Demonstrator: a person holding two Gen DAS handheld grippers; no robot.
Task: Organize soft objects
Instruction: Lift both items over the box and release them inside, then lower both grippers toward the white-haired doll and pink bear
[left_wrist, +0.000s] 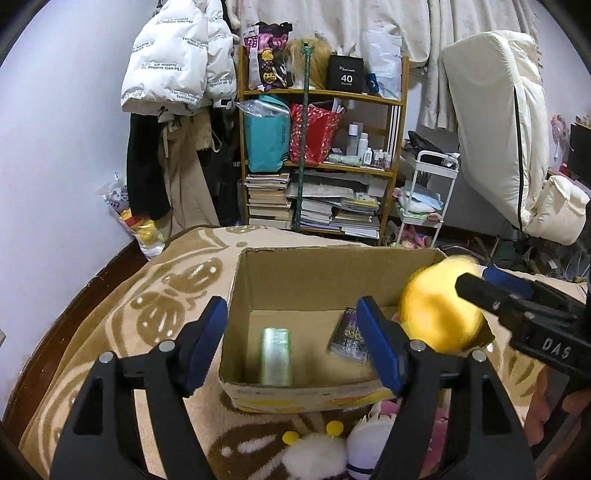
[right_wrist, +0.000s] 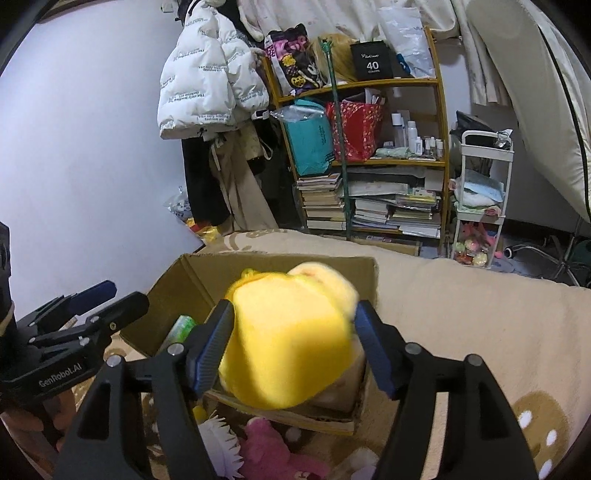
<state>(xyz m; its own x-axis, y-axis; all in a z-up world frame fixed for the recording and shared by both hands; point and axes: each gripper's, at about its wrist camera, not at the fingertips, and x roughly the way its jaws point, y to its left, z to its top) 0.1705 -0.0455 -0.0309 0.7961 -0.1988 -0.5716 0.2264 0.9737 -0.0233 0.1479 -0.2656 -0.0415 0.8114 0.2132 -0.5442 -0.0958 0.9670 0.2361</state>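
Note:
A yellow plush toy (right_wrist: 288, 347) sits between the pads of my right gripper (right_wrist: 293, 345), which is shut on it and holds it over the right rim of an open cardboard box (left_wrist: 295, 273). The toy also shows in the left wrist view (left_wrist: 439, 306), with the right gripper (left_wrist: 476, 291) reaching in from the right. My left gripper (left_wrist: 291, 343) is open and empty, hovering over the near rim of the box. Inside the box lie a green packet (left_wrist: 275, 356) and a dark booklet (left_wrist: 349, 338). A pink plush (right_wrist: 273, 448) and a white fluffy plush (left_wrist: 314, 456) lie in front of the box.
The box stands on a beige patterned blanket (left_wrist: 155, 306) over a bed. Behind it stand a wooden shelf (left_wrist: 321, 162) with books and bags, hanging coats (left_wrist: 177, 66), a white cart (left_wrist: 424, 192) and a folded mattress (left_wrist: 498, 122).

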